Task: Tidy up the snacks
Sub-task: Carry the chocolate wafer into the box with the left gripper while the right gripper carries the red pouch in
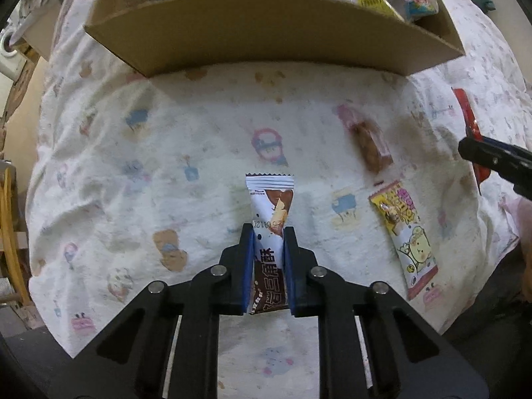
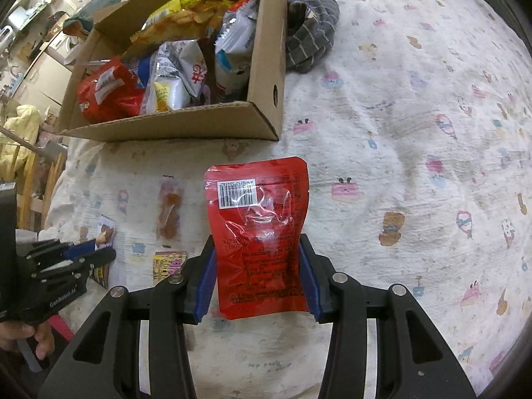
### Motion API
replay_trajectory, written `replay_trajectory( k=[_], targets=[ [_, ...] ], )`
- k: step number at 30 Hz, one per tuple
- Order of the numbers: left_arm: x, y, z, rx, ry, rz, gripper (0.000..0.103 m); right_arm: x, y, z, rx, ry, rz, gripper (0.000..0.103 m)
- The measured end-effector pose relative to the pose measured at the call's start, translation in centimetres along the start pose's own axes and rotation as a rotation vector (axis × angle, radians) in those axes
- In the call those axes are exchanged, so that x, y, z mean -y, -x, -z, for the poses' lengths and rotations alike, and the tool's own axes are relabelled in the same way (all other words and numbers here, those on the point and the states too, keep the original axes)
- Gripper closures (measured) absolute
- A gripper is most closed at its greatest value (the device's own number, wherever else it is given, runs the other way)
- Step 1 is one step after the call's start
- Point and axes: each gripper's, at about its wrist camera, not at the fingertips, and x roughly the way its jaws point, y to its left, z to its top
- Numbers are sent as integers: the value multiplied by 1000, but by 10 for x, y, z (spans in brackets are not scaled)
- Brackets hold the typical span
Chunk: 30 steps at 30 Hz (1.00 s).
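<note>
My left gripper [image 1: 268,232] is shut on a white and brown wafer bar [image 1: 271,206] that lies on the patterned bedsheet [image 1: 166,153]; the blue pads press both its long sides. In the right wrist view my right gripper [image 2: 257,242] is shut on a red pouch [image 2: 261,226], held above the sheet with its barcode side up. The left gripper [image 2: 96,254] shows at that view's left edge with the bar [image 2: 105,229] in it. An open cardboard box [image 2: 206,123] full of snack bags stands just beyond both grippers.
On the sheet lie a clear packet with a brown snack [image 1: 369,143] and a yellow and white snack bar [image 1: 404,232]. A grey striped cloth [image 2: 311,40] lies behind the box. The sheet's left edge drops off beside wooden furniture [image 1: 10,232]. A hand [image 2: 30,339] holds the left gripper.
</note>
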Motion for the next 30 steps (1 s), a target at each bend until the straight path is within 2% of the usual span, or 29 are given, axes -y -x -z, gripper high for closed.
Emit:
replay_trajectory(
  k=[5,13,16,21,25,30],
  targets=[
    [-5,16,-4,61,-5,-11,90,-4,7,-1,14,17,-21,56],
    [-16,35,-10,114,13,-39,90,-10,30,3,61,30,-77,56],
    [-16,49,0,149,23,-41,90,-16,42,6,90,39,-113,56],
    [-22,77,4,238,35,-42,90,-35,65,6,170,75,-179,56],
    [-28,104,-7,314,28,-45,90,-44,85,-4,250,79,-233,56],
    [-39,131,-29,379,34,-52,90,-46,96,-24,334,27,-252,56]
  ],
)
